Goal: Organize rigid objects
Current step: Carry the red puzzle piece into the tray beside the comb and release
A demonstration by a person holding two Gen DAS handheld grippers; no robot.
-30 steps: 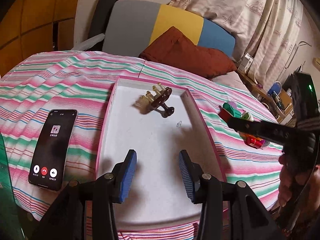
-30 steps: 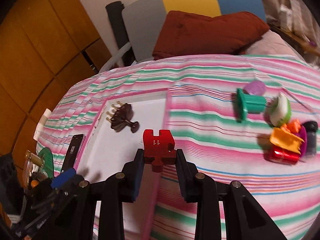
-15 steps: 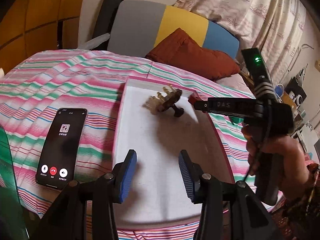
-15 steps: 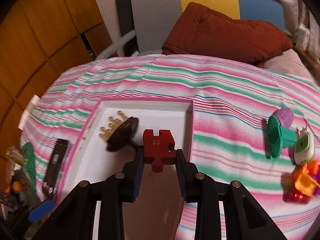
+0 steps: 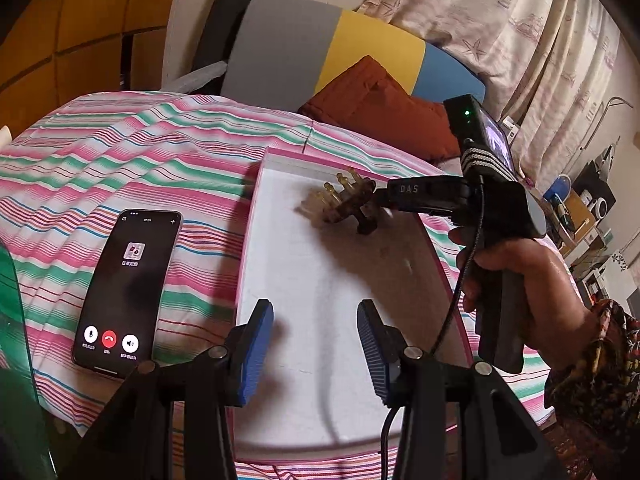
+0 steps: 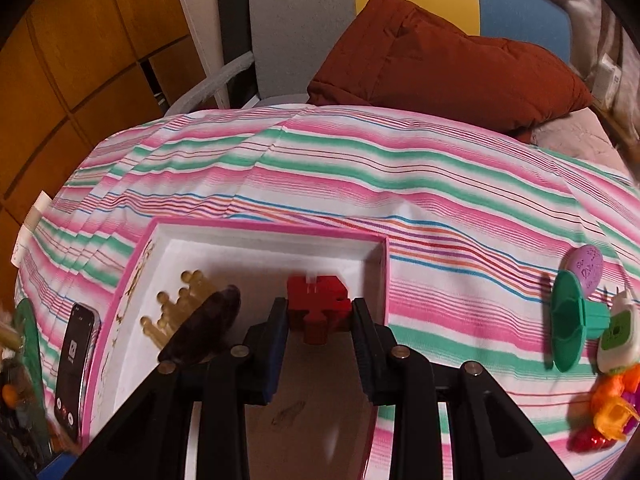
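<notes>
One red block point(image 6: 318, 306) sits between my right gripper's point(image 6: 320, 320) just-opening jaws, inside the pink-edged tray point(image 6: 264, 229) beside the hairbrush point(image 6: 200, 320).

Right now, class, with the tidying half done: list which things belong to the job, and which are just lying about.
Job: red block, tray, hair clip, green toy, purple stone, orange toys.

Lying about: phone, brown cushion, striped cloth.

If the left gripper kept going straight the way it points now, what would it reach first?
Most likely the bare white floor of the pink-rimmed tray. The left gripper, open and empty, angles down at it. The brown hair claw clip lies farther along, though depth is hard to judge.
</notes>
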